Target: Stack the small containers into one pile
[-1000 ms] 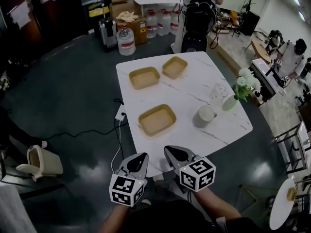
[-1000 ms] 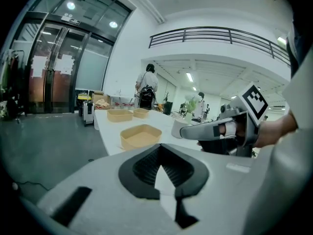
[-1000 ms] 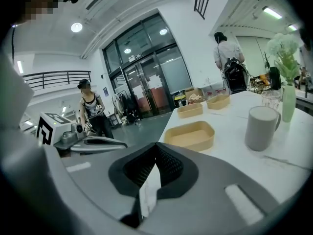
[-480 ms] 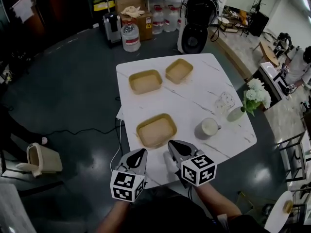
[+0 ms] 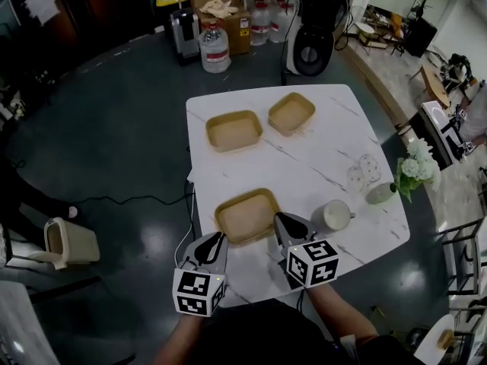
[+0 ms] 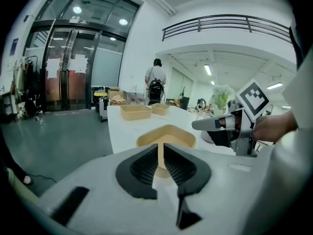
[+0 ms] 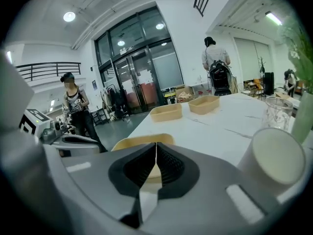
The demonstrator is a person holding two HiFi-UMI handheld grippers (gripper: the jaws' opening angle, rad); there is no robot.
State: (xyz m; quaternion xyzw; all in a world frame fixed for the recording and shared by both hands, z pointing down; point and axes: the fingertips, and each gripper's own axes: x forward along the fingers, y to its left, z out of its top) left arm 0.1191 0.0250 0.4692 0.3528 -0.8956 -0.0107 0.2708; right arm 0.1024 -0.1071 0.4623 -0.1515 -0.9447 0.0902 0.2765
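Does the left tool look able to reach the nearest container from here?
Probably yes: the nearest container lies just ahead of the left tool on the table, with nothing between them. Its jaws have just been opening, with nothing in them.

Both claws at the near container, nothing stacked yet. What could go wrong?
The right claw is shut by the near container; going in like that may shove it rather than grip it.
The left claw has just been opening, nothing between its jaws, but the gap looks narrow; it could nudge the container.
The mug stands close to the right claw; a sideways swing could knock it.
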